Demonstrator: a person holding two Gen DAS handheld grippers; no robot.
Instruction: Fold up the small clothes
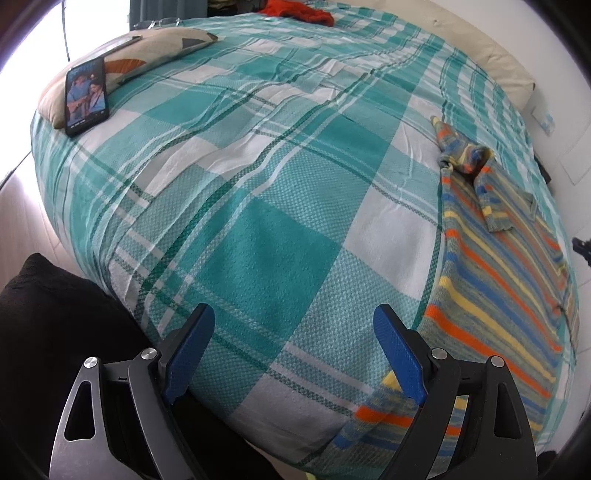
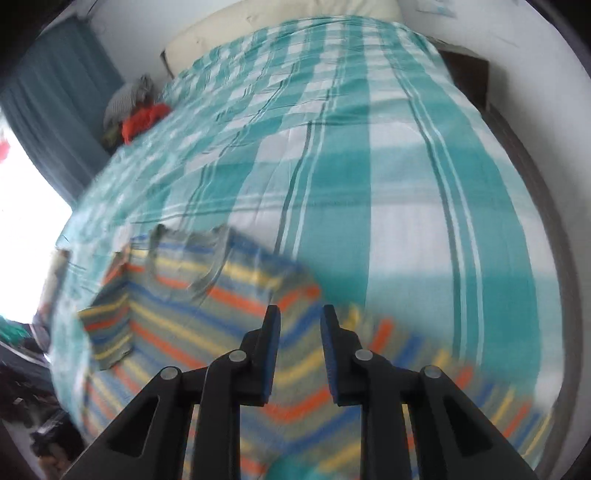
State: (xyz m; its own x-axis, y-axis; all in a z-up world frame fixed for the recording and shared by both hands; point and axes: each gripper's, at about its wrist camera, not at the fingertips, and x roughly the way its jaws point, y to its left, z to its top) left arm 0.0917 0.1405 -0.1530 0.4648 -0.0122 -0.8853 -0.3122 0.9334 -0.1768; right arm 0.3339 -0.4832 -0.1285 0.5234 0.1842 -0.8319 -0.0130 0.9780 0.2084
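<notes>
A small striped sweater [image 1: 495,266] in orange, blue, yellow and grey lies flat on the teal checked bedspread [image 1: 258,184], at the right of the left wrist view, one sleeve folded over its chest. My left gripper [image 1: 295,325] is open wide and empty above the bed's near edge, its right finger beside the sweater's lower sleeve. In the blurred right wrist view the sweater [image 2: 207,310] fills the lower half. My right gripper [image 2: 301,321] hovers over the sweater, jaws partly open with a narrow gap, holding nothing.
A phone [image 1: 85,96] with a lit screen leans on a patterned cushion [image 1: 147,51] at the far left. A red garment [image 1: 299,11] lies at the bed's far end, also in the right wrist view [image 2: 144,120]. Cream headboard [image 2: 280,18] and white wall behind.
</notes>
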